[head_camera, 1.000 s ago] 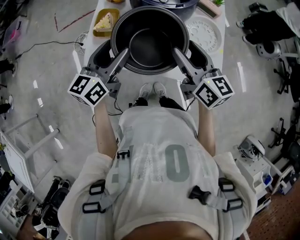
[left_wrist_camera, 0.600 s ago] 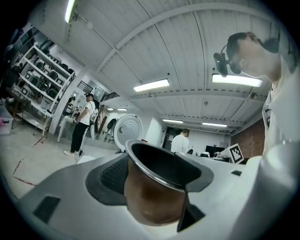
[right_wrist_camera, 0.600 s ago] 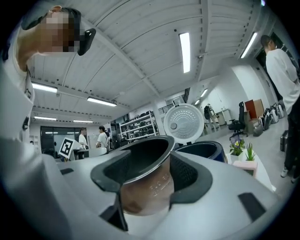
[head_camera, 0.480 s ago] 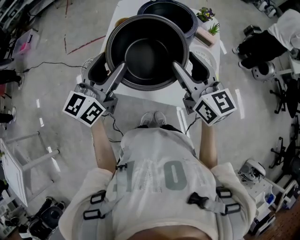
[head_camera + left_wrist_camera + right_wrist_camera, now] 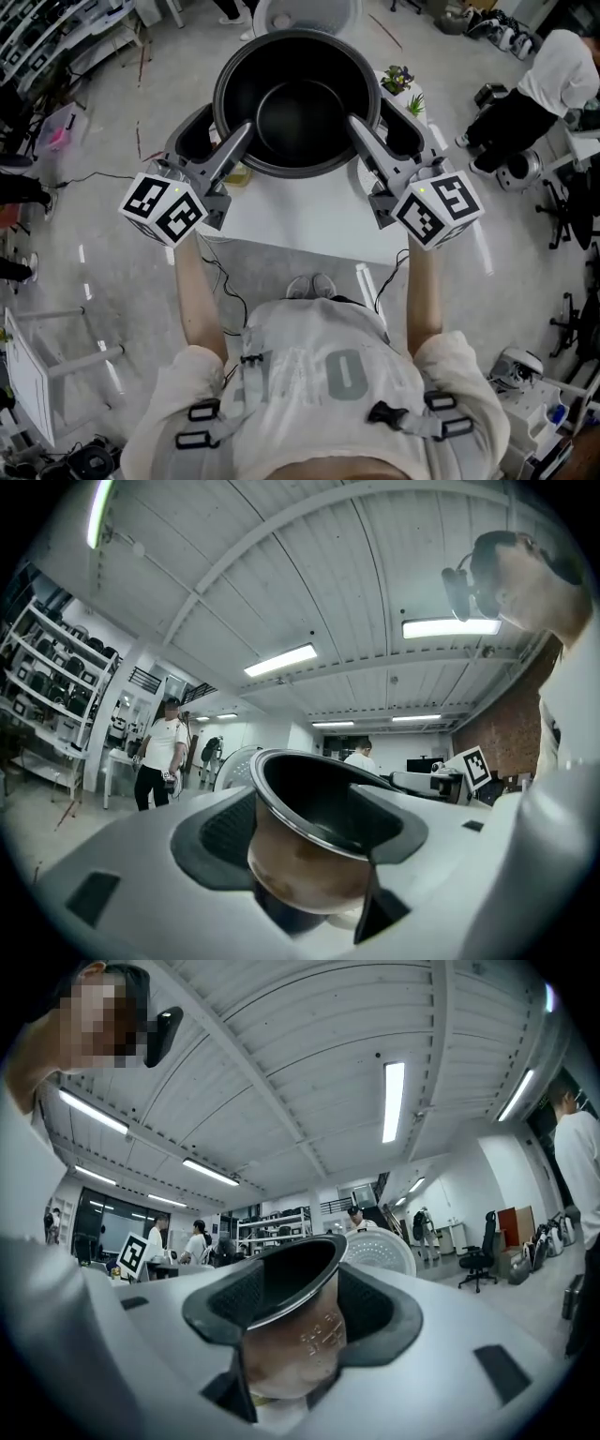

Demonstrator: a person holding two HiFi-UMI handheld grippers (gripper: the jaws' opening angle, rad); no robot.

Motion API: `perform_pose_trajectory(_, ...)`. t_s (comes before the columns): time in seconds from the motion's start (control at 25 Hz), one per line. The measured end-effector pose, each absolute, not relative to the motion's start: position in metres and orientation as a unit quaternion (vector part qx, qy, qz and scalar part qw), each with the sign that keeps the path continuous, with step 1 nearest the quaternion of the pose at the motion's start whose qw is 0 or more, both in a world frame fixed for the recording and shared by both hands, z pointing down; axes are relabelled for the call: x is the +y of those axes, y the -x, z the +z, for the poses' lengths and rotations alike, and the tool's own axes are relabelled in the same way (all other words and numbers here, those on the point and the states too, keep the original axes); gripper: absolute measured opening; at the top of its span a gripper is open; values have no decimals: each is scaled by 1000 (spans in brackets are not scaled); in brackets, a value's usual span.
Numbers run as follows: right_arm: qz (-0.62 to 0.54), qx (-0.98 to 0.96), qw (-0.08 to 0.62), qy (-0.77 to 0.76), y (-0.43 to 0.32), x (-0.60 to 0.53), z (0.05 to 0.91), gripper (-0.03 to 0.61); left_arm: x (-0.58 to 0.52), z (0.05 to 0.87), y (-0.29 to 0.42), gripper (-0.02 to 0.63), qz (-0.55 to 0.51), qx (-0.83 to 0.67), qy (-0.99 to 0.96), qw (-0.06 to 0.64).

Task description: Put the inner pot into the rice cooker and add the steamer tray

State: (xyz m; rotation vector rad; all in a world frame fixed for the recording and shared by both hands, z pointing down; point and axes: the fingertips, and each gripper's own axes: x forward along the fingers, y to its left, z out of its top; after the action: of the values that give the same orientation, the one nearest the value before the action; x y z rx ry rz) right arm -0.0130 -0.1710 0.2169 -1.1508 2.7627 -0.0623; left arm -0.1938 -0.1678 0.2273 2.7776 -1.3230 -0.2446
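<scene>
The dark inner pot (image 5: 298, 98) hangs in the air above the white table (image 5: 300, 220), close under the head camera. My left gripper (image 5: 214, 141) is shut on its left rim, one finger inside and one outside the wall. My right gripper (image 5: 382, 131) clamps the right rim the same way, and its jaws are closing on the pot wall between them. In the left gripper view the pot's (image 5: 319, 803) brownish wall sits between the dark pads (image 5: 220, 832). The right gripper view shows the pot (image 5: 300, 1335) pinched likewise. The cooker's white lid (image 5: 309, 13) peeks out behind the pot. The steamer tray is hidden.
Small potted plants (image 5: 401, 77) stand at the table's far right corner, and a yellow dish (image 5: 239, 173) peeks out under the pot. A person in white (image 5: 534, 94) bends over at the upper right. Shelves and gear line the room's edges.
Both grippers have lifted the pot well up off the table, toward the head camera. The rice cooker body and steamer tray have passed out of sight behind it.
</scene>
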Motion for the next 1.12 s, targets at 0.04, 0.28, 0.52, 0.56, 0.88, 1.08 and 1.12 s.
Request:
perform_pose_trajectory(0.04, -17, 920, 76, 384, 11, -176, 211, 239, -174, 221, 192, 293, -79, -425, -901, 23)
perform_pose_trajectory(0.28, -14, 914, 69, 399, -11, -214, 187, 239, -216, 195, 170, 293, -59, -419, -906, 11)
perform_pose_trajectory(0.52, -55, 915, 79, 391, -17, -256, 190, 241, -263, 203, 164, 295, -67, -406, -909, 61)
perform_pose_trajectory(0.56, -58, 915, 74, 394, -19, -262, 192, 241, -269, 205, 162, 295, -62, -407, -909, 65)
perform_pose_trajectory(0.88, -121, 905, 63, 403, -37, -304, 224, 241, -317, 238, 143, 295, 4, -399, -911, 103)
perform_pose_trajectory(1.08, -147, 896, 43, 416, -44, -322, 249, 241, -338, 265, 135, 293, 35, -400, -908, 120)
perform_pose_trajectory(1.12, -152, 895, 37, 419, -44, -325, 254, 241, -342, 270, 134, 293, 40, -400, -907, 124)
